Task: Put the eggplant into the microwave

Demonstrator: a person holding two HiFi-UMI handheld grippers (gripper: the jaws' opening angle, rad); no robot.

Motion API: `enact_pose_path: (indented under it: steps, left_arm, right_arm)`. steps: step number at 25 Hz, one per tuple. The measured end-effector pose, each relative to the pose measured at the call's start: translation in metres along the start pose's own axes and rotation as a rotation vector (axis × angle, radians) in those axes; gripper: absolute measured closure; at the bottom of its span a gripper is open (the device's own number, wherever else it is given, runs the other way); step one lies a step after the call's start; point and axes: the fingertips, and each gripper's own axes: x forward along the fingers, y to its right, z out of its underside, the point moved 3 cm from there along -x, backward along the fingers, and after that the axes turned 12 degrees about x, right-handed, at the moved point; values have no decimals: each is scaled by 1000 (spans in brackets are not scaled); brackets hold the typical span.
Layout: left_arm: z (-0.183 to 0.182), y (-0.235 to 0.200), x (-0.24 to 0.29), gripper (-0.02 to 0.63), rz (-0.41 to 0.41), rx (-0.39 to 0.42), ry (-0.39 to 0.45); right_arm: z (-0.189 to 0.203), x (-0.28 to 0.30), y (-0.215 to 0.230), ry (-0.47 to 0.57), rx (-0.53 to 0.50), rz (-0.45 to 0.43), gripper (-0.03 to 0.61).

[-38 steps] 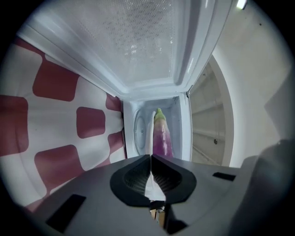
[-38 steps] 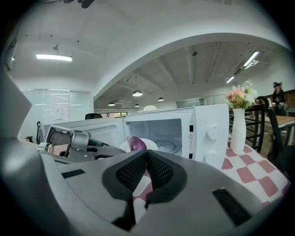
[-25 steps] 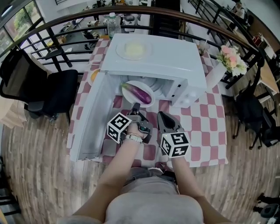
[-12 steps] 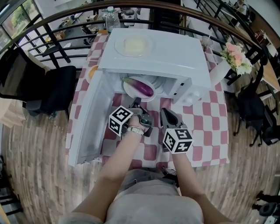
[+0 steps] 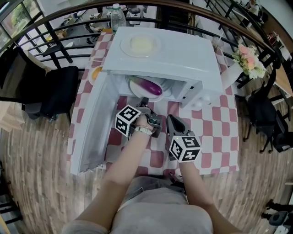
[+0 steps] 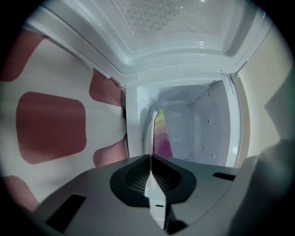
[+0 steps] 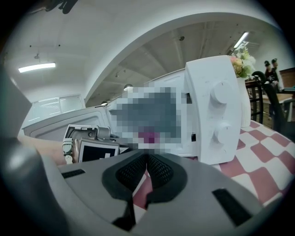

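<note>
A purple eggplant (image 5: 151,86) lies on a white plate (image 5: 136,88) in the mouth of the open white microwave (image 5: 183,55). My left gripper (image 5: 143,101) is shut on the plate's near rim. In the left gripper view the rim (image 6: 150,131) runs edge-on out of the closed pads of that left gripper (image 6: 150,159), and the eggplant (image 6: 162,142) shows beyond it inside the cavity. My right gripper (image 5: 170,119) hovers over the checked cloth in front of the microwave's control panel. Seen from its own camera, the right gripper (image 7: 147,161) is shut and holds nothing.
The microwave door (image 5: 91,123) hangs open to the left over the table. A plate (image 5: 141,45) rests on top of the microwave. A vase of flowers (image 5: 247,61) stands at the right, a bottle (image 5: 117,13) at the back, black chairs (image 5: 50,91) on the left.
The left gripper has pushed the plate with the eggplant further under the microwave's top edge. The right gripper has stayed close to where it was.
</note>
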Motion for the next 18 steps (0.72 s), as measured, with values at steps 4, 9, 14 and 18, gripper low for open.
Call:
enact_pose_path:
  steps: [4, 9, 14, 18]
  left_arm:
    - [-2, 2, 8, 600, -14, -7, -6]
    - [-5, 3, 16, 600, -36, -13, -6]
    - [-5, 2, 23, 599, -80, -18, -23]
    - [-6, 2, 28, 586, -101, 1, -41]
  right_arm:
    - [0, 1, 1, 1, 8, 3, 554]
    - [1, 2, 5, -7, 15, 12, 554]
    - [6, 2, 8, -21, 25, 20, 554]
    - [7, 2, 7, -24, 28, 18, 554]
